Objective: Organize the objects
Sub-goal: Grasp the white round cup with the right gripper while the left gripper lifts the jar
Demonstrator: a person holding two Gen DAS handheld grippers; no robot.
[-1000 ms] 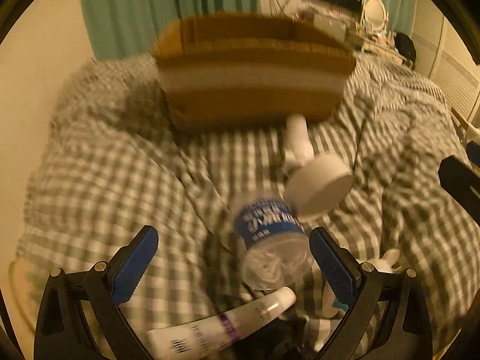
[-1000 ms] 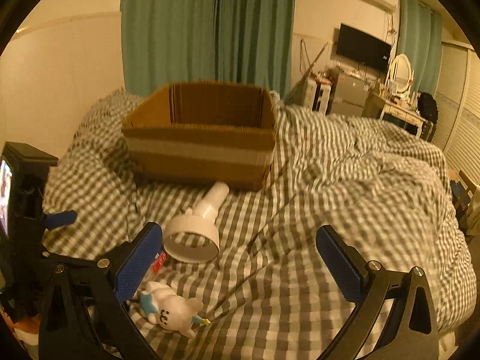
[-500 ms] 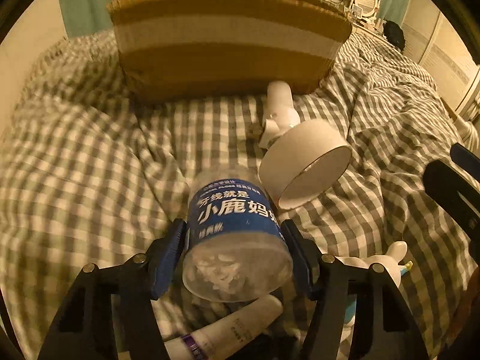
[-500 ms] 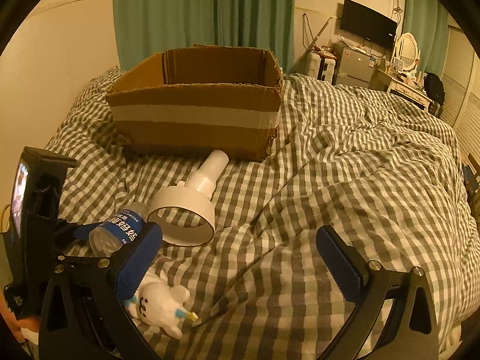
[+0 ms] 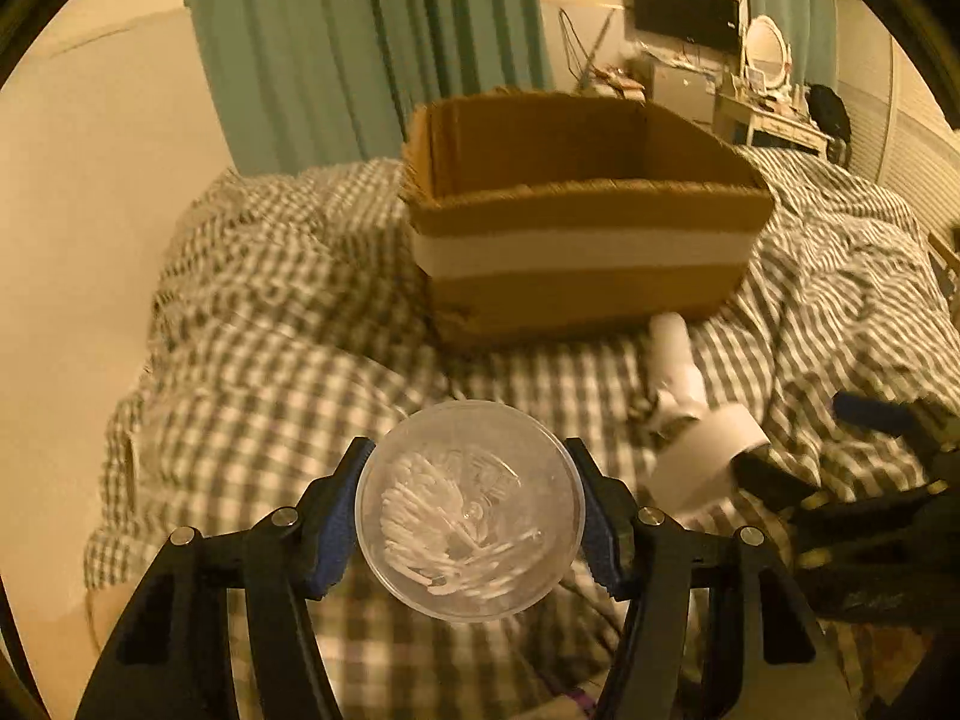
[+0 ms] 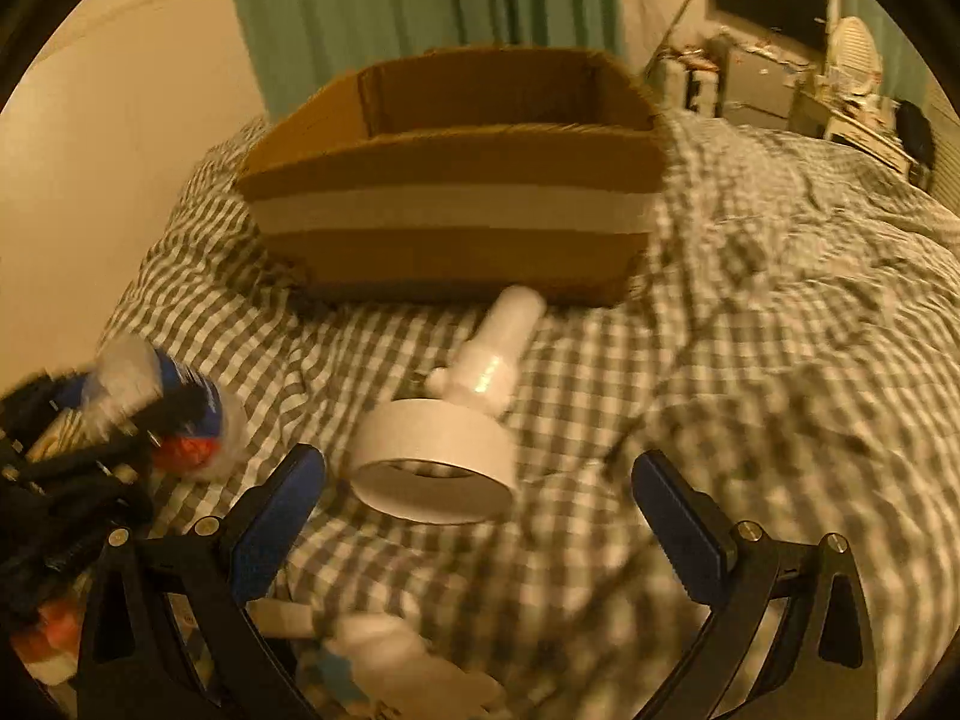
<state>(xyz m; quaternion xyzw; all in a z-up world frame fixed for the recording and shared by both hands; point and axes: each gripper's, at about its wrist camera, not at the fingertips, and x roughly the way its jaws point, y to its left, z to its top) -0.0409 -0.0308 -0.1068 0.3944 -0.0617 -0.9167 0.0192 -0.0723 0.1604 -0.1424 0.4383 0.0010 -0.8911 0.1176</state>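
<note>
While the left tongs [image 5: 470, 513] were clamped on a clear plastic jar of cotton swabs [image 5: 470, 510], their blue pads [image 5: 336, 525] pressed both sides of the jar, whose round transparent end faced the left wrist camera and filled the gap between the fingers. The jar was held off the checked bedspread [image 5: 270, 360], with the swabs visible as a white tangle inside.

The right tongs [image 6: 477, 516] stood wide apart and gripped nothing. Between their spread fingers, just ahead of the tips, lay a white lamp-like object with a wide round shade and a narrow handle [image 6: 444, 456], resting on its side on the bedspread, its open rim toward the tongs and its handle pointing toward the box. A small white plush toy [image 6: 408, 672], blurred, lay low in the right wrist view near the left finger.

Beyond the lamp, an open cardboard box [image 5: 582, 240] with a pale tape band around its front sat on the bed, touching or almost touching the handle end. Green curtains [image 5: 360, 42] hung behind it, and a dark television [image 5: 684, 15] was mounted on the far wall.
</note>
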